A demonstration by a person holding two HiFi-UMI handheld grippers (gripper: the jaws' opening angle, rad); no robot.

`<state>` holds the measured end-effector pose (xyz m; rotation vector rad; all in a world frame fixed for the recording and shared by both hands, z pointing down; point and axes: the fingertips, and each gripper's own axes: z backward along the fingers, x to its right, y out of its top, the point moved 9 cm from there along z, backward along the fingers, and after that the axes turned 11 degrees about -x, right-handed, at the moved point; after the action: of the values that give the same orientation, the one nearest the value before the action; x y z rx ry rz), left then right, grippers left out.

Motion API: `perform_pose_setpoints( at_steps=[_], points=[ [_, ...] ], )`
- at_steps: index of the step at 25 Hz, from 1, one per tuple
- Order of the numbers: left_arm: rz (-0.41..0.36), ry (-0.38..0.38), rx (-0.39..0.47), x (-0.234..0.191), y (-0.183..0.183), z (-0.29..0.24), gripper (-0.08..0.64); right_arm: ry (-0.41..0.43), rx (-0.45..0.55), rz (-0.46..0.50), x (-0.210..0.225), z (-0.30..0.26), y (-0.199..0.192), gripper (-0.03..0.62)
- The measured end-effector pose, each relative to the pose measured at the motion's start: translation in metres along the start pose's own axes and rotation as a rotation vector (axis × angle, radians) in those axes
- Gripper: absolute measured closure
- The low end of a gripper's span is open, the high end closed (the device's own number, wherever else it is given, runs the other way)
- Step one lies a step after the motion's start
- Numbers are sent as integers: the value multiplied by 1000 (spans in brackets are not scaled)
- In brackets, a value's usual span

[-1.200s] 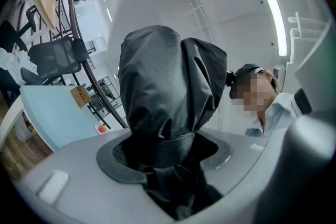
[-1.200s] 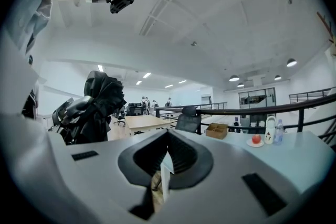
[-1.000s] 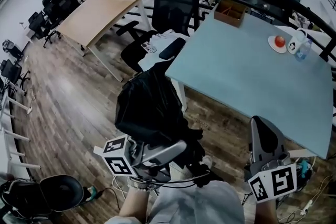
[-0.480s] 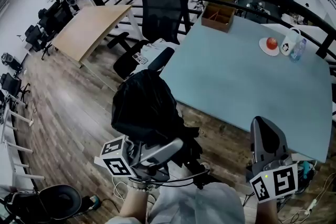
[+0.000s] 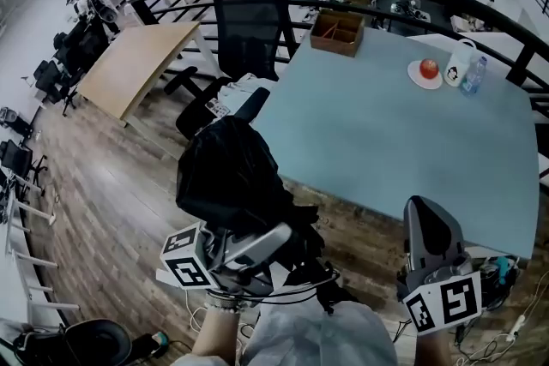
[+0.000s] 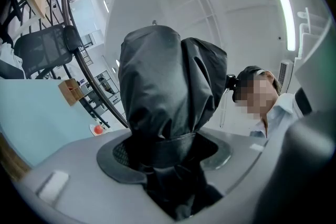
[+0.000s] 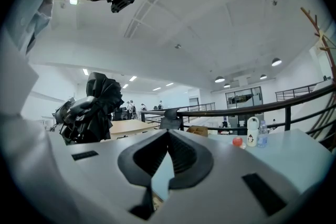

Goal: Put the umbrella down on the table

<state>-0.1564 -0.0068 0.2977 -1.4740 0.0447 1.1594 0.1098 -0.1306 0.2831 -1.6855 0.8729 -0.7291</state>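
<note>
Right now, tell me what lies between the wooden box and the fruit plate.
Nothing; the head view shows only bare table between wooden box and plate.

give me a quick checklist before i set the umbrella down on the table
1. Grip: left gripper shut on the folded umbrella: ok.
2. Right gripper jaws together, nothing between them: ok.
3. Landing spot: near part of the table bare: ok.
4. Clutter: wooden box, plate, mug and bottle sit along the far edge, away from that spot: ok.
5. Umbrella above the tabletop: not ok, it appears off the table's left edge, over the floor.
6. Height above the table: cannot tell.
</note>
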Motion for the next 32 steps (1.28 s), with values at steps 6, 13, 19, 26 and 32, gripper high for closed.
perform_pose_setpoints(
  at_steps=[6, 13, 19, 26, 32],
  points=[
    [-7, -10, -40, -11, 11, -10, 305, -31, 0, -6, 2, -3, 3, 595],
    [-17, -44, -127, -39, 33, -17, 305, -102, -7, -18, 3, -22, 8, 595],
    [-32, -74, -213, -65, 52, -19, 305, -158, -14, -31, -4, -45, 13, 595],
    [-38, -115, -303, -96, 74, -21, 305, -233, -20, -47, -19, -64, 18, 595],
    [-93, -130, -408, -118, 90, -29, 305, -299, -22, -62, -30, -71, 19, 595]
  ],
)
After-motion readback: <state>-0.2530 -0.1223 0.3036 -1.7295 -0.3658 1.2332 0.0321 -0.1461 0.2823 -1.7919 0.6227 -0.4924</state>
